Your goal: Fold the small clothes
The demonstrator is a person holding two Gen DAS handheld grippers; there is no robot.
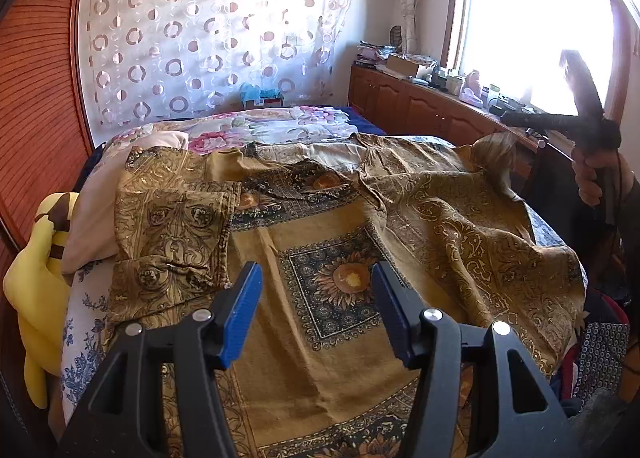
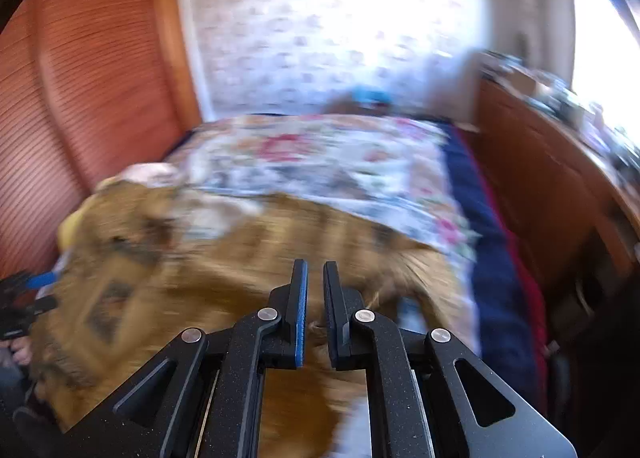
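A mustard-yellow patterned garment (image 1: 344,242) with sunflower squares lies spread on the bed. Its left sleeve (image 1: 172,226) is folded in. My left gripper (image 1: 316,278) is open and empty, hovering over the garment's lower middle. My right gripper (image 2: 315,274) is nearly shut with a narrow gap; a bit of the garment's edge (image 2: 316,325) sits between the fingers low down. The right wrist view is blurred by motion. In the left wrist view the right gripper (image 1: 512,118) is at the far right, next to the garment's raised right corner (image 1: 494,150).
A floral bedspread (image 1: 276,126) covers the far half of the bed. A yellow plush toy (image 1: 36,270) lies at the left edge beside a wooden headboard (image 1: 40,98). A wooden cabinet (image 1: 420,102) with clutter runs under the window at right.
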